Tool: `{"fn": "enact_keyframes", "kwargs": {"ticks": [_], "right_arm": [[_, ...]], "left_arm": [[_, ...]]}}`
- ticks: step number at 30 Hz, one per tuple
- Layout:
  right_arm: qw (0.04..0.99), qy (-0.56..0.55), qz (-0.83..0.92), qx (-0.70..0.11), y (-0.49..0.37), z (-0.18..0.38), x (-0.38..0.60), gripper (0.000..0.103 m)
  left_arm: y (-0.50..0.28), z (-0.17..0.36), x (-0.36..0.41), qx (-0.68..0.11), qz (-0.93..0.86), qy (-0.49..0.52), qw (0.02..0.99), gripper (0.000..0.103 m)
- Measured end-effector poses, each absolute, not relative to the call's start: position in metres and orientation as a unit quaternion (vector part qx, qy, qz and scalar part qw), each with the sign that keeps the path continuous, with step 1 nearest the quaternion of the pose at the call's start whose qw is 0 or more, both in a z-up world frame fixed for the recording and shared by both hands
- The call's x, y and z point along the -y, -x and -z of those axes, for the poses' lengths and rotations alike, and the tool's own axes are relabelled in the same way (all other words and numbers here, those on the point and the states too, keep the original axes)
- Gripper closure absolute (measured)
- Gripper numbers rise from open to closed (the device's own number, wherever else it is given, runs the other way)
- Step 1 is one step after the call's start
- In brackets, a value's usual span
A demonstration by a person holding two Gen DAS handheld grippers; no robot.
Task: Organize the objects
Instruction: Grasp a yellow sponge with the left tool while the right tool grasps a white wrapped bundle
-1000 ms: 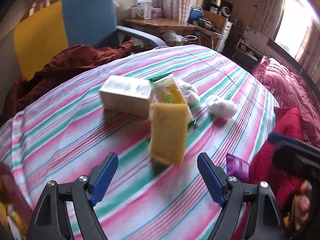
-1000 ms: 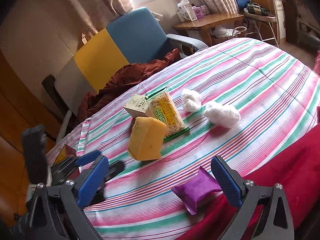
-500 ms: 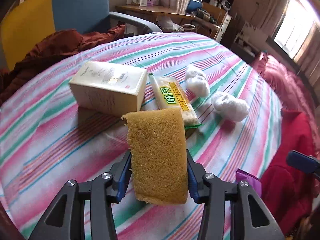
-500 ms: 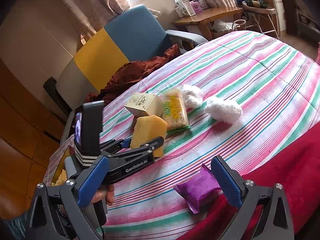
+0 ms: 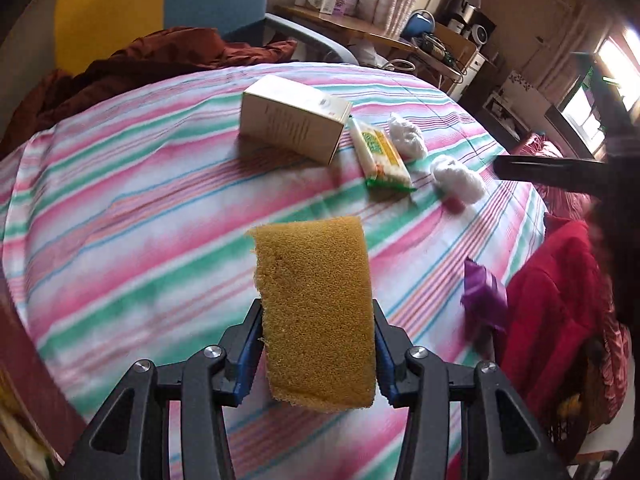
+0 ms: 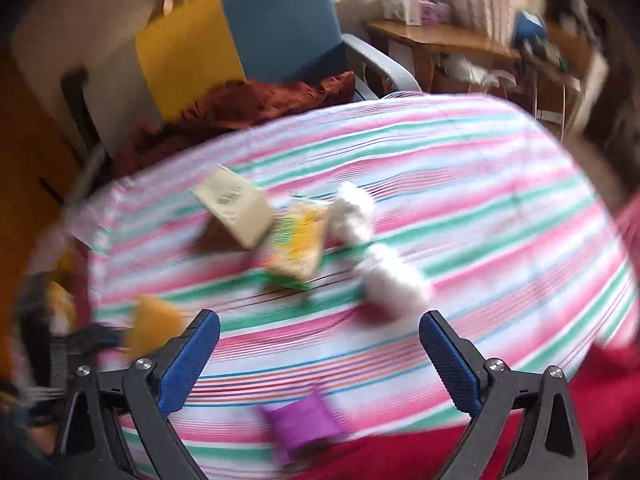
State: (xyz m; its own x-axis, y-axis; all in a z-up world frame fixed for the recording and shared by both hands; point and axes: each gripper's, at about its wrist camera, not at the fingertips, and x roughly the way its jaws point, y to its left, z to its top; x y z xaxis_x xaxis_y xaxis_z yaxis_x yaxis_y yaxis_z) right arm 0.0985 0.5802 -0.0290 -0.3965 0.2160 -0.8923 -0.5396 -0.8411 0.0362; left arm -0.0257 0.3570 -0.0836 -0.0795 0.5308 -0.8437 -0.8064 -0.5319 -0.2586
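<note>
- While my left tongs (image 5: 318, 354) squeeze the yellow sponge (image 5: 316, 312), it hangs above the striped cloth (image 5: 120, 208), on my side of the cream box (image 5: 294, 118). It is squishy and could slip out.
- Right of the box lie the cracker pack (image 5: 382, 156) and two white balls (image 5: 456, 178).
- My right tongs (image 6: 320, 360) have just been closing a little, but nothing sits between them; the purple packet (image 6: 302, 420) is below them, near the cloth's edge. Their picture is blurry, so a quick grab could miss it.

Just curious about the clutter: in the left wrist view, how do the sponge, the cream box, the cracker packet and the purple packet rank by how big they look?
1. Sponge, though it looks largest partly from nearness to the camera.
2. Cream box.
3. Cracker packet and purple packet: too alike to rank.
</note>
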Motion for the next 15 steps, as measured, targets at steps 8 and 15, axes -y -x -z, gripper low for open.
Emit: {"fn": "enact_keyframes", "kwargs": {"ticks": [8,15], "right_arm": [[0.243,0.619,-0.745,-0.059,-0.062,0.087,-0.619,0.038],[0.224,0.593,-0.769,-0.089,-0.072,0.072,-0.618,0.063]], "left_arm": [[0.021,0.089,-0.346,-0.136,-0.722,0.502,0.457,0.054],[0.018,0.085,-0.341,-0.128,-0.726,0.495,0.460,0.055]]}}
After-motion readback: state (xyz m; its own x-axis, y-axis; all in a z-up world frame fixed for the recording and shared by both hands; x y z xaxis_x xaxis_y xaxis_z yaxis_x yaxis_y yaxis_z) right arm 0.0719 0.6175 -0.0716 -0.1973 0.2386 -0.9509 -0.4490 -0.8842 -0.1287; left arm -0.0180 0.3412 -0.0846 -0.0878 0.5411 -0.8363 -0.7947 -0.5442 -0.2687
